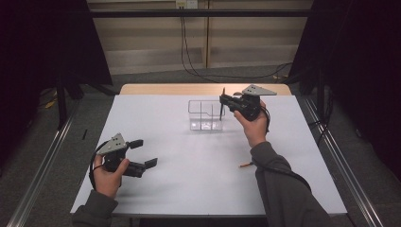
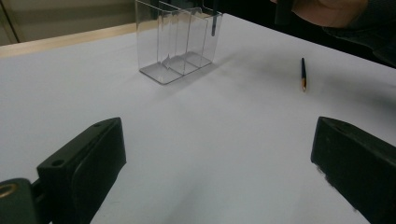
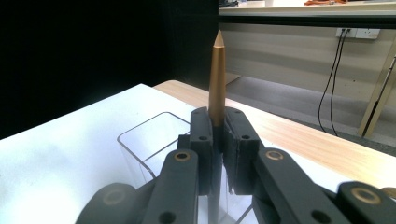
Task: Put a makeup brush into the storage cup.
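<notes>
High view: at lower left the left gripper [image 1: 143, 160] rests, jaws apart. Right of centre, the right gripper [image 1: 222, 103] clamps a pen [image 1: 222, 105] upright above the clear organizer [image 1: 204, 115].

Left gripper view: the pen's lower end hangs at the organizer's rim, upper centre.

Right gripper view: the pen's long axis runs vertically, organizer directly below.

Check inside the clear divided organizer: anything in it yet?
The clear organizer looks empty; only the lower end of the pen held by the right gripper hangs at its rim. The far compartments are hard to make out.

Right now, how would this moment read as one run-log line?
right tool: shut on pen, upright over clear holder | left tool: open, idle | second pen: on table
</notes>
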